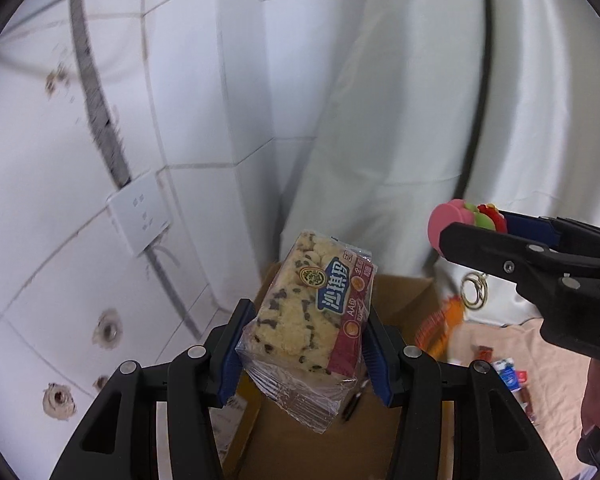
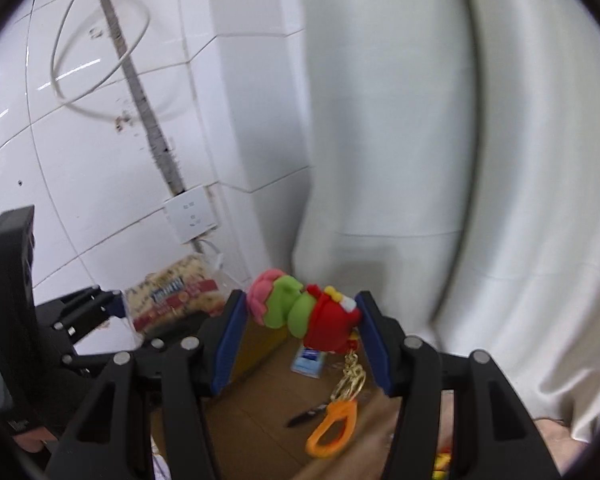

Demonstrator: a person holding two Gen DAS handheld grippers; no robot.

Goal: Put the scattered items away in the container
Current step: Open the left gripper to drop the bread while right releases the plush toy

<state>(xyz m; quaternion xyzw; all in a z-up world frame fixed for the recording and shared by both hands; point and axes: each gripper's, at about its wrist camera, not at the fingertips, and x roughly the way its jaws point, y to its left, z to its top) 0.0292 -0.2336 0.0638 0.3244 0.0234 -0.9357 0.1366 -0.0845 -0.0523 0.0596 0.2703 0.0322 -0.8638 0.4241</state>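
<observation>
We are looking down into the open cardboard box (image 1: 384, 420), its brown floor lying below and ahead of both tools, tucked into the corner of the tiled wall (image 1: 60, 184) and the white curtain (image 1: 400, 100). That is the relation everything is turning on: both loads are hanging over the box mouth, so the way in is down.

Our left gripper (image 1: 302, 344) is clamping the wrapped snack cake (image 1: 308, 320) by its two sides, the pack's long axis running away from us and up, its far end tilted toward the wall.

Our right gripper (image 2: 300, 316) is pinching the toy keychain (image 2: 300, 308) crosswise between the pads, with the gold ring and orange clip (image 2: 332, 428) dangling beneath it over the box floor.

Inside we are spotting a blue packet (image 2: 308, 358) and a dark pen-like item (image 2: 304, 416) already lying there. More small items (image 1: 508, 376) are waiting on the pink cloth (image 1: 548, 360) to the right.
</observation>
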